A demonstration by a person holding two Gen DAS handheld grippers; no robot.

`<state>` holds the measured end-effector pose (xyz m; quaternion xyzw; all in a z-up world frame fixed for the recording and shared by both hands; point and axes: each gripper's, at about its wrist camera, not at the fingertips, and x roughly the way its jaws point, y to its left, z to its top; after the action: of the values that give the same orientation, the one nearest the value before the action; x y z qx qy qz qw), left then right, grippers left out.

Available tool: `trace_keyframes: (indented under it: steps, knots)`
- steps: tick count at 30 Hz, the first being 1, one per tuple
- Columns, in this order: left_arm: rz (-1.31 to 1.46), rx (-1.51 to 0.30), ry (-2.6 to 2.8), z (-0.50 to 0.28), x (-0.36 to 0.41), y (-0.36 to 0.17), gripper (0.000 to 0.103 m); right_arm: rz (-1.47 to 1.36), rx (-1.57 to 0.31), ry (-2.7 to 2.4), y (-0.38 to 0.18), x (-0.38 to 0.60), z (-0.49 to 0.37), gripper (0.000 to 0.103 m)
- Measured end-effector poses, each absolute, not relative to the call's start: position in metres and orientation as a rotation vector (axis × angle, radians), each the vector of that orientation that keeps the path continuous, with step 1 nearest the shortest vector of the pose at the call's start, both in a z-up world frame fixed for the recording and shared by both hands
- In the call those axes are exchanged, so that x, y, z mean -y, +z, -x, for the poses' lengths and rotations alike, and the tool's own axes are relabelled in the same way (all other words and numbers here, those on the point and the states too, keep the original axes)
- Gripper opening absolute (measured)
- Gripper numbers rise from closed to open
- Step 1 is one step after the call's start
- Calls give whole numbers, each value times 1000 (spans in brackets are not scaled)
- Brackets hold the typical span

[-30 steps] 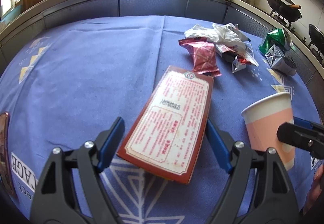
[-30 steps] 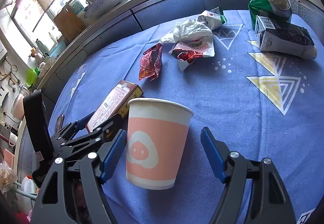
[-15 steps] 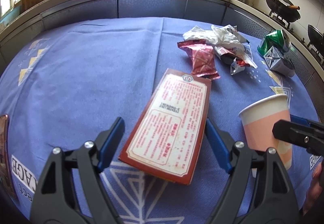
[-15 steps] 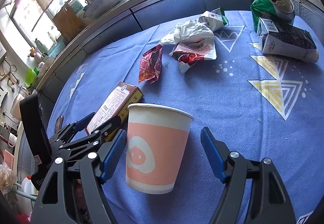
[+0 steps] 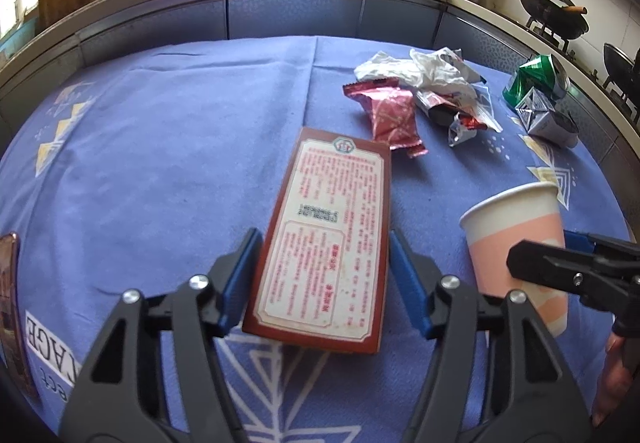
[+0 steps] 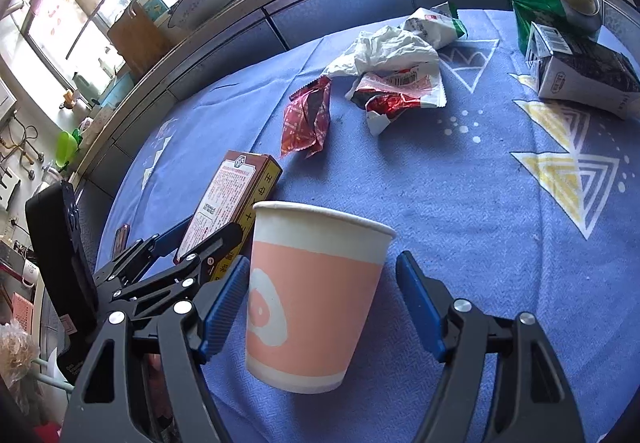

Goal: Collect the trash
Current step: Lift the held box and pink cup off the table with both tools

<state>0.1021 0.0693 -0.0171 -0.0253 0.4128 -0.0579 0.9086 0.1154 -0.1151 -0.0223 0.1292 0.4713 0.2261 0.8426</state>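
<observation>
My left gripper [image 5: 322, 279] has been closing its jaws, not yet clamped, astride the red box [image 5: 332, 235], whose long axis runs straight away from me. Right of that box, my right gripper [image 6: 322, 317] has been narrowing its jaws, unclamped, around the paper cup [image 6: 310, 295].

The left tool [image 5: 322, 279] had just been closing around a red box [image 5: 328, 239] lying flat on the counter [image 5: 160, 147]. A pink cup [image 5: 520, 243] stood near the right edge.
</observation>
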Motion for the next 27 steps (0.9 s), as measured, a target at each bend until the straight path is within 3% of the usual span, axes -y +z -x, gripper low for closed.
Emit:
trace_keyframes:
  steps: [6,27]
  knots:
    - [72,-838,-115,-97,-74,-9,60,-289,-950,488,-15,122,-107,61]
    - [59,-817,-268,-90,-8,23,58,-386,-828,380,-1,209,-79,61]
